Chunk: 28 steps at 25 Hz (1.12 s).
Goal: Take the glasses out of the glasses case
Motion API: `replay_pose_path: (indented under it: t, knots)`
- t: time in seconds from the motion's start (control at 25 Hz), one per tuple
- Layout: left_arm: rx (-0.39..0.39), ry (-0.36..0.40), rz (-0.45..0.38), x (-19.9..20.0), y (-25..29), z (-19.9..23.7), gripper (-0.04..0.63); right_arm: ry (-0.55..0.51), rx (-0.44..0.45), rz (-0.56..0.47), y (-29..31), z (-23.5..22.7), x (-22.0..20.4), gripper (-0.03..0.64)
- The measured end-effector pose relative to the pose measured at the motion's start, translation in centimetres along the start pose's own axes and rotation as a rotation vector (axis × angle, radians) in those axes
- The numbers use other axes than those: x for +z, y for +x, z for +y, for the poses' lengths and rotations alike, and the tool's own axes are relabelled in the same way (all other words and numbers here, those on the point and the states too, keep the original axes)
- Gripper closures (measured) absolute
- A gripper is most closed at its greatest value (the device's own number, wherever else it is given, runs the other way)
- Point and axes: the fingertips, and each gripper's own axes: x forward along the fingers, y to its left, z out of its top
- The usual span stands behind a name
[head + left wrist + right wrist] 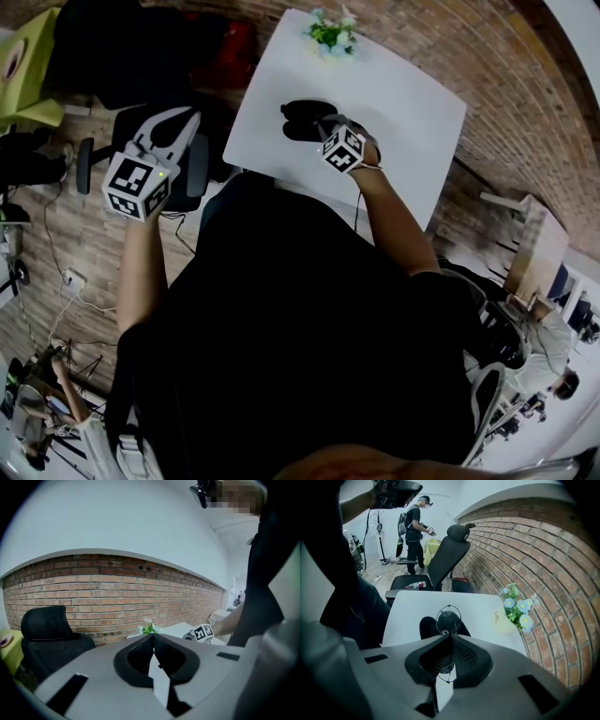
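the right gripper view shows what the head view cannot: the right gripper's (449, 637) black ribbed fingers (465, 656) are pressed together on a pair of thin wire-framed round glasses (448, 617). from the head camera the glasses are too small to make out – we see only that gripper's marker cube (342, 150) over the white table (394, 103), just beside the black glasses case (305, 117).

the glasses' long axis runs roughly along the jaws, away from the camera. one round lens stands out just past the fingertips, and the other lens sits further back, in the gap behind the pads. the grip falls on the frame between the two lenses. the far lens overlaps the case in this view; we cannot tell whether the frame touches the case or hangs above it.

the left gripper view shows the left gripper (153, 635) with its fingers closed tip to tip and nothing between them, aimed at a red brick wall (117, 592) and a black office chair (44, 634) – well apart from the table. a small pot of blue and white flowers (515, 611) stands at the table's far edge by the wall.
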Motion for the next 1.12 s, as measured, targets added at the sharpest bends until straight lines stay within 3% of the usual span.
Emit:
replay_pose_path:
  t: [0.64,1.12]
  knots:
    - [-0.019,0.010,-0.005,0.5,-1.0,-4.5,0.584,0.026,-0.063,-0.062,-5.9,-0.1,-0.4,0.592]
    - [-0.043,0.038,-0.022,1.8,-1.1,-7.8,0.584,0.123,-0.103,-0.119,-10.4,-0.8,-1.5,0.592]
